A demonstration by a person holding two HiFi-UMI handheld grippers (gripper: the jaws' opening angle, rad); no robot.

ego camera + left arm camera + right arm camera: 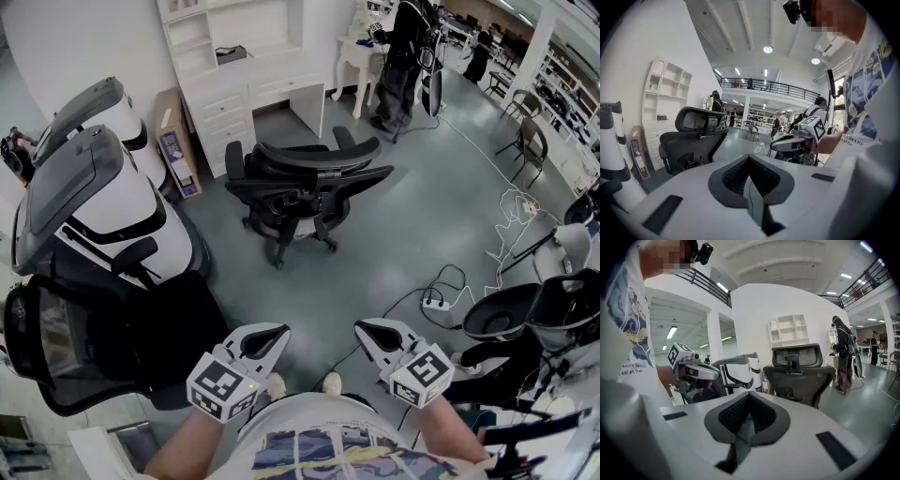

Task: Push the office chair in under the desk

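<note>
Grey floor fills most of a big open hall, and at its far side a white counter [281, 73] with drawers and shelves stands against the wall. The office chair [305, 187] stands on the floor in front of the free space under this counter, near it but not under it, so the task looks not yet begun.

The left gripper [265, 336] and the right gripper [373, 330] are both close to the person's body, side by side and pointing a little downward toward the chair. They are well apart from it and touch nothing. In each gripper view the jaws are clenched together and nothing is between them. I think this is sensible: to push a chair no grasp is needed, and closed jaws give one firm tip to press on the backrest.

The chair is black, with a mesh headrest, a wide backrest, two armrests and a base with wheels. Its back is turned to the person and its seat to the counter, which suits a straight push. On wheels it should roll easily, but it may turn aside if pushed off-centre.

White and grey chairs [103, 206] crowd the left side, and a power strip [436, 302] with cables lies on the floor at the right, away from the path.
</note>
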